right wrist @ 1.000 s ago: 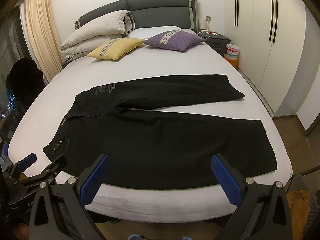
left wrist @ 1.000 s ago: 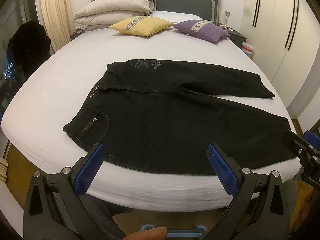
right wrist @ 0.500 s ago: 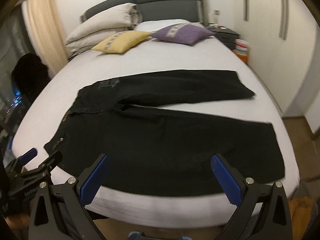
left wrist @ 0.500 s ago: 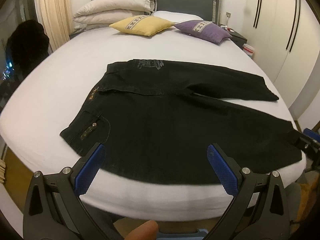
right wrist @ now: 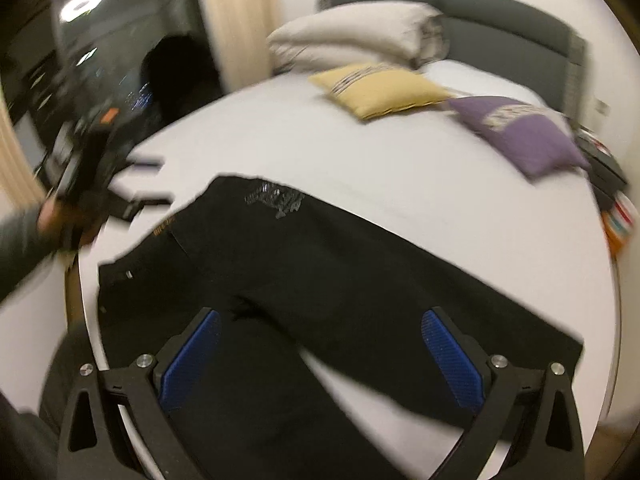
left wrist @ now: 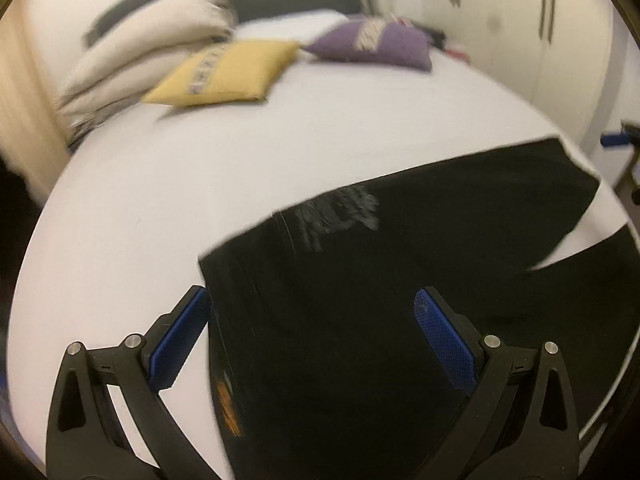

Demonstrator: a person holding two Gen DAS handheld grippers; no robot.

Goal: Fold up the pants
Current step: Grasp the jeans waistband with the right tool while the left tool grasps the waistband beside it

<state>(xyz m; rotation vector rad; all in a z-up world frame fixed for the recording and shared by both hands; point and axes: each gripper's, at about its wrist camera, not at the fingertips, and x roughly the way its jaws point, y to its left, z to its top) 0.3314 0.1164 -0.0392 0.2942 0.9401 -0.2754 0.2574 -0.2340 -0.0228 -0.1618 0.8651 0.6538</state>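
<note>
Black pants (left wrist: pixel 400 280) lie flat on the white bed (left wrist: pixel 160 200), legs spread apart, a grey print near the waist. My left gripper (left wrist: pixel 312 336) is open, low over the waistband end, with its left finger beside the waist edge. My right gripper (right wrist: pixel 320 360) is open above the crotch and the gap between the legs (right wrist: pixel 360 384). The pants (right wrist: pixel 340 264) fill the lower part of the right wrist view. The left gripper also shows blurred at the left of the right wrist view (right wrist: pixel 120 196). Both views are motion-blurred.
A yellow cushion (left wrist: pixel 228 72) and a purple cushion (left wrist: pixel 376 44) lie near the headboard, with stacked white pillows (right wrist: pixel 352 36) behind. A wardrobe (left wrist: pixel 560 40) stands at the right. A curtain and dark window (right wrist: pixel 120 60) are at the left.
Both grippers have moved in from the bed's foot to low over the pants, the left toward the waist end, the right over the legs. Both stay open.
</note>
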